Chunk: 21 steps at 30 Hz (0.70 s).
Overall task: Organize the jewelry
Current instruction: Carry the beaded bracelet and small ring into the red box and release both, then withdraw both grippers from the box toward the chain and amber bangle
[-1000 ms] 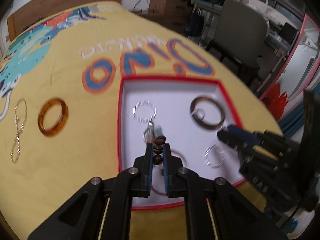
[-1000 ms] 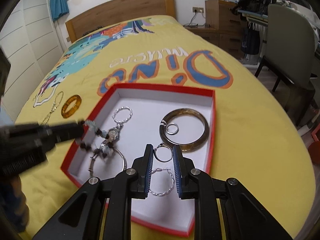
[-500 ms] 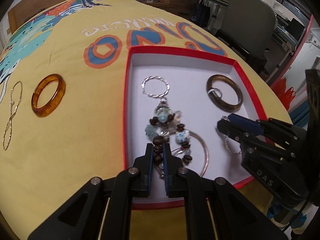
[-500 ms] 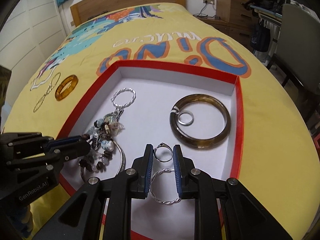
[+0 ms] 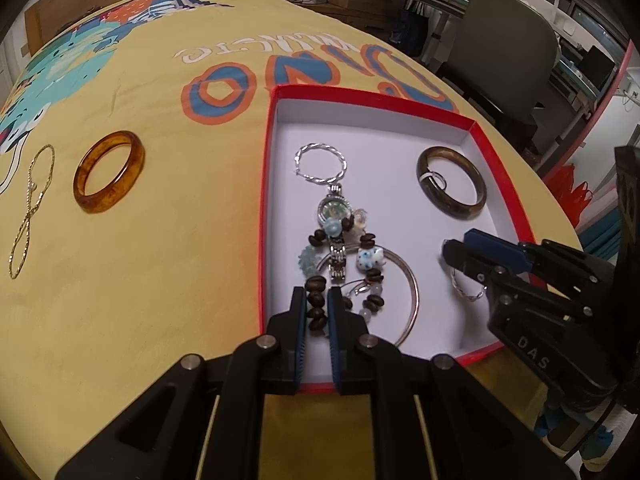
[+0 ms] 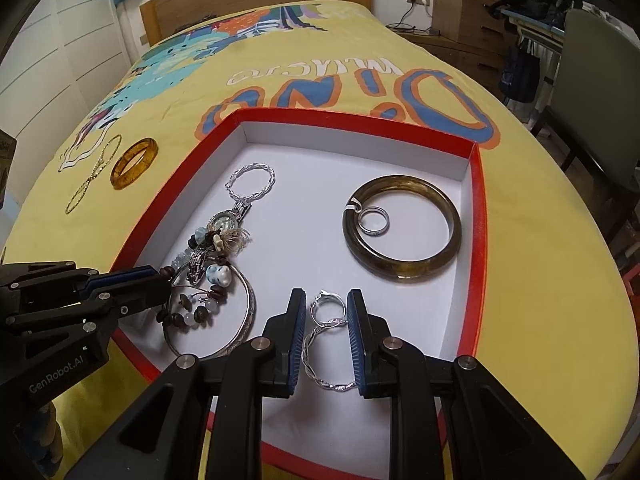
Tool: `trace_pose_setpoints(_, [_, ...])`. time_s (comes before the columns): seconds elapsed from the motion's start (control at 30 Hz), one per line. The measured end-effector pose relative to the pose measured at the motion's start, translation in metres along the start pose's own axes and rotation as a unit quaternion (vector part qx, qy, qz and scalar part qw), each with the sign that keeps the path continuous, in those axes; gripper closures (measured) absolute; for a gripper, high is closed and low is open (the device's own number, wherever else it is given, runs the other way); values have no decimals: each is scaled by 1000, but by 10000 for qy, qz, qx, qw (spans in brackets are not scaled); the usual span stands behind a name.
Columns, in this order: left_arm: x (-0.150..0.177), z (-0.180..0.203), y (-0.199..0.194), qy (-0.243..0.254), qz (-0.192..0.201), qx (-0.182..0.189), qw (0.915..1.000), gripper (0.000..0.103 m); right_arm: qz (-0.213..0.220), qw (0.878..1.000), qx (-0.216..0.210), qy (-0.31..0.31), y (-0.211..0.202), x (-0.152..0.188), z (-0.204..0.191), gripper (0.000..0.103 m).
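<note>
A red box (image 5: 267, 184) with a white floor lies on the yellow bedspread; it also shows in the right wrist view (image 6: 476, 240). My left gripper (image 5: 317, 304) is shut on the beaded bracelet (image 5: 316, 300), whose beads and watch charm (image 5: 335, 210) rest on the box floor. It also appears in the right wrist view (image 6: 160, 280). My right gripper (image 6: 327, 308) is open above a small silver ring (image 6: 328, 312) and a twisted silver hoop (image 6: 320, 368). A brown bangle (image 6: 402, 228) holds a silver ring (image 6: 373, 221).
An amber bangle (image 5: 109, 176) and a gold chain (image 5: 30, 208) lie on the bedspread left of the box. A twisted silver hoop (image 5: 320, 162) and a large silver bangle (image 5: 412, 292) lie in the box. A grey chair (image 5: 504, 40) stands beyond the bed.
My left gripper has lowered the beaded bracelet from above the box until its beads lie on the box floor. My right gripper has stayed over the small silver ring.
</note>
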<state>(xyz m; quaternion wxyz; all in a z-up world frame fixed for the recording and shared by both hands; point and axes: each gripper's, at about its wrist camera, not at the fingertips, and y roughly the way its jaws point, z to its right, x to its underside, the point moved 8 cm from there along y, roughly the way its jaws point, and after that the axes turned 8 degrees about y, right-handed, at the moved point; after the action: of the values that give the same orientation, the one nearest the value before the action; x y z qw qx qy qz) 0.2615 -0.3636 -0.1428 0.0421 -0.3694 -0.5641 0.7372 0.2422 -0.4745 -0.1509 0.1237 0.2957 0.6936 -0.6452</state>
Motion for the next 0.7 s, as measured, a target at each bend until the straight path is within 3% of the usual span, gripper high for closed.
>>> trace_pose_setpoints(0.1, [1, 2, -3, 26, -22, -13, 10000, 90, 14, 10000, 39, 24, -4, 0, 2, 74])
trace_pose_setpoints(0.23, [2, 6, -10, 79, 19, -21, 10000, 85, 57, 9999, 71, 112, -13, -1, 7, 73])
trace_pose_setpoints(0.47, [1, 10, -36, 113, 252, -99, 9996, 85, 240, 9994, 73, 237, -42, -3, 11, 71])
trace_pose_setpoints(0.6, [9, 10, -57, 110, 310, -172, 9993, 84, 332, 9989, 61, 314, -60, 2, 8, 64])
trace_pose_setpoints(0.67, [15, 10, -68, 138, 340, -272, 9990, 81, 385, 9987, 28, 334, -70, 4, 5, 63])
trace_pose_setpoints(0.7, [19, 9, -74, 126, 347, -329, 9988, 74, 410, 9986, 11, 334, -75, 6, 2, 63])
